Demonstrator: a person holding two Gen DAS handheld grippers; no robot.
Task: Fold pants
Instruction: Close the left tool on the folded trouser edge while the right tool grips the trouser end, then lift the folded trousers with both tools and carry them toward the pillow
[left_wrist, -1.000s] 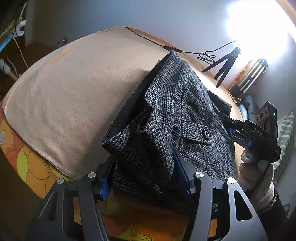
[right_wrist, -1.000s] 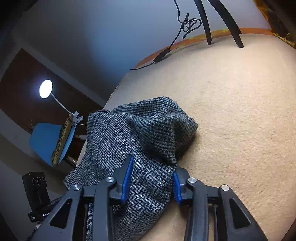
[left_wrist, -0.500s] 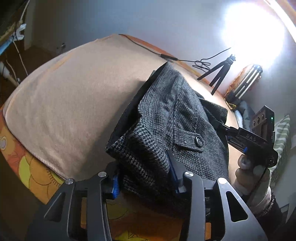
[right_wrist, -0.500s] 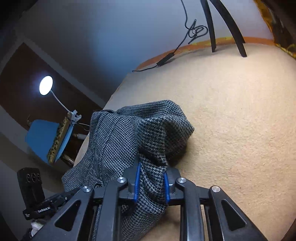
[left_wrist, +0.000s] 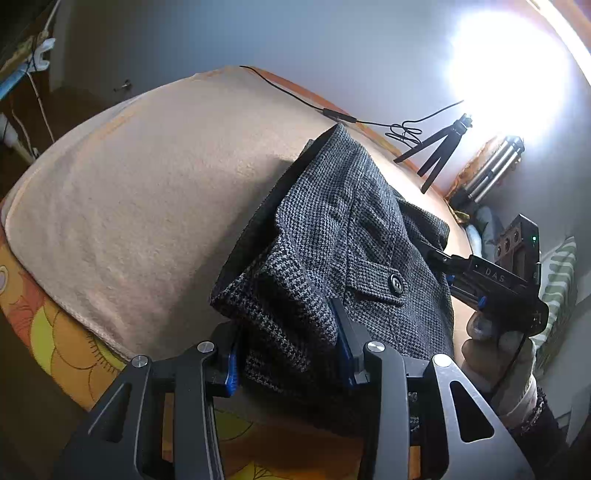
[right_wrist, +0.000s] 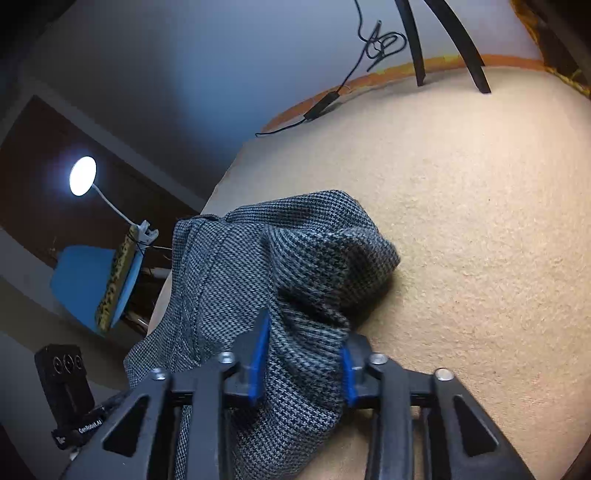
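Note:
Grey houndstooth pants (left_wrist: 343, 236) lie bunched on a beige blanket (left_wrist: 147, 206), with a buttoned back pocket (left_wrist: 397, 284) facing up. My left gripper (left_wrist: 288, 350) has its blue-padded jaws apart, with a thick fold of the pants' near edge between them. My right gripper (right_wrist: 303, 354) also has its jaws apart, with a fold of the pants (right_wrist: 258, 266) lying between them. The right gripper also shows in the left wrist view (left_wrist: 491, 284), at the pants' right edge.
A small black tripod (left_wrist: 439, 147) and a black cable (left_wrist: 332, 112) sit at the blanket's far edge. An orange flowered sheet (left_wrist: 55, 332) borders the blanket. A blue chair (right_wrist: 92, 288) and a lit lamp (right_wrist: 83, 175) stand beyond the bed.
My right gripper closed on the pants half a second ago and has opened again. My left gripper's jaws stay apart around the near fold; the pants shifted slightly.

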